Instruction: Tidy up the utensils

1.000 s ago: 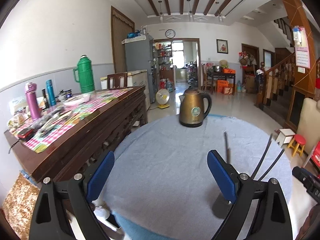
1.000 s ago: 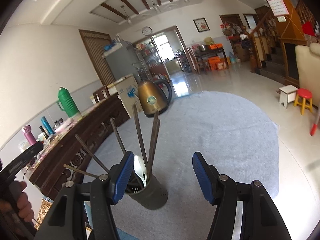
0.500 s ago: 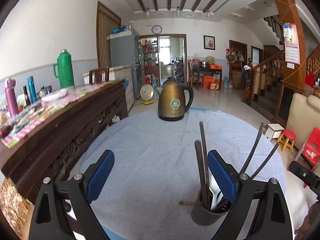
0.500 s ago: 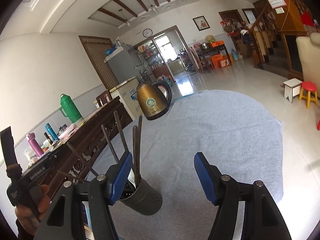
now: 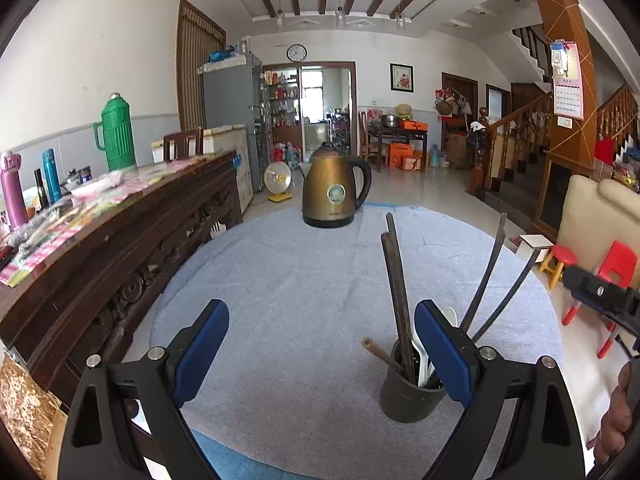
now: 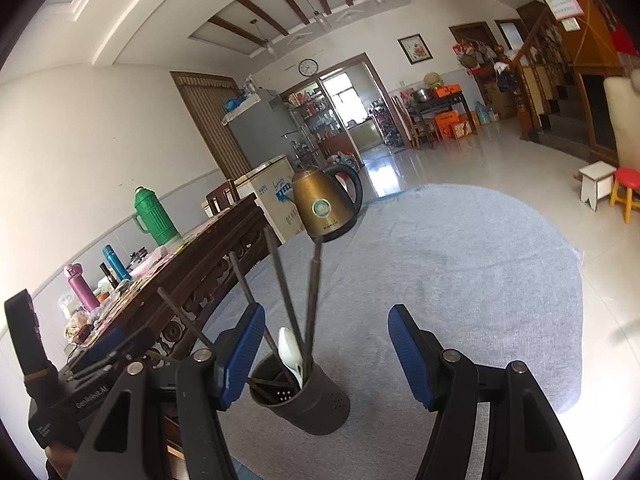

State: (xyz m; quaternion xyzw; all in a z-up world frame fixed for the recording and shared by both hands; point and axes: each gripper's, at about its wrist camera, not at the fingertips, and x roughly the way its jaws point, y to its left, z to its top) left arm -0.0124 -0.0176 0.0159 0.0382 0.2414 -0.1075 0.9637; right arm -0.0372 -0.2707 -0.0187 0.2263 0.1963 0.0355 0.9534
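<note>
The dark utensil holder (image 5: 412,394) stands on the desk (image 5: 304,288) near its front edge, just behind the right finger (image 5: 442,354) of the left gripper (image 5: 320,354) and beside the left finger (image 6: 242,354) of the right gripper (image 6: 332,356). Both sets of fingers are spread open around nothing. The holder contains dark chopsticks (image 6: 284,296) and a white spoon (image 6: 291,350). A bronze kettle (image 5: 334,192) sits at the far edge. Its round label is unreadable.
</note>
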